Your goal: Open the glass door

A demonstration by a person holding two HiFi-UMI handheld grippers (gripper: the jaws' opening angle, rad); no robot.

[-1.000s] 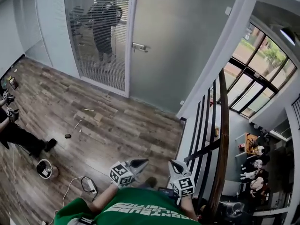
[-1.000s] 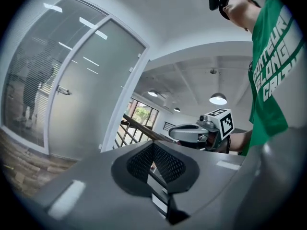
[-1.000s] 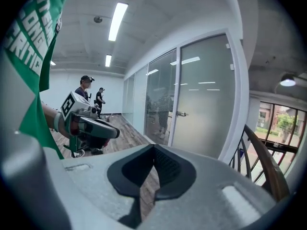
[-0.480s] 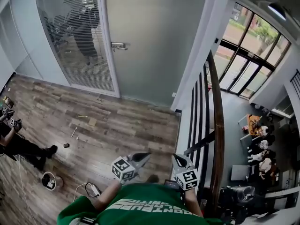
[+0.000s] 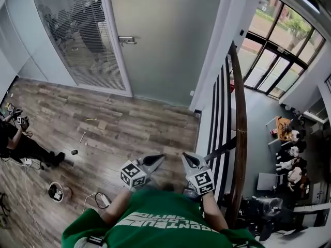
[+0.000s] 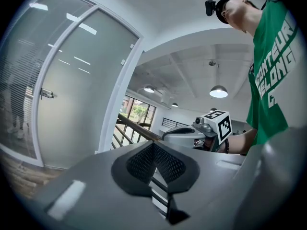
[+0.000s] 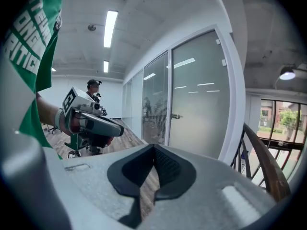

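Head view: the glass door (image 5: 165,35) stands far off, well apart from the left hand-held gripper (image 5: 156,160) and right hand-held gripper (image 5: 186,157). Left gripper view: jaws pressed together, empty. Right gripper view: likewise pressed together, empty.

Bright daylight from windows (image 5: 282,45), fisheye-bent edges, sharp

Frosted grey glass door (image 5: 165,35), brown-grey plank floor (image 5: 139,133).

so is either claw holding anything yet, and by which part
Nothing is held: the left claw and right claw are both shut and empty, far from the door handle.
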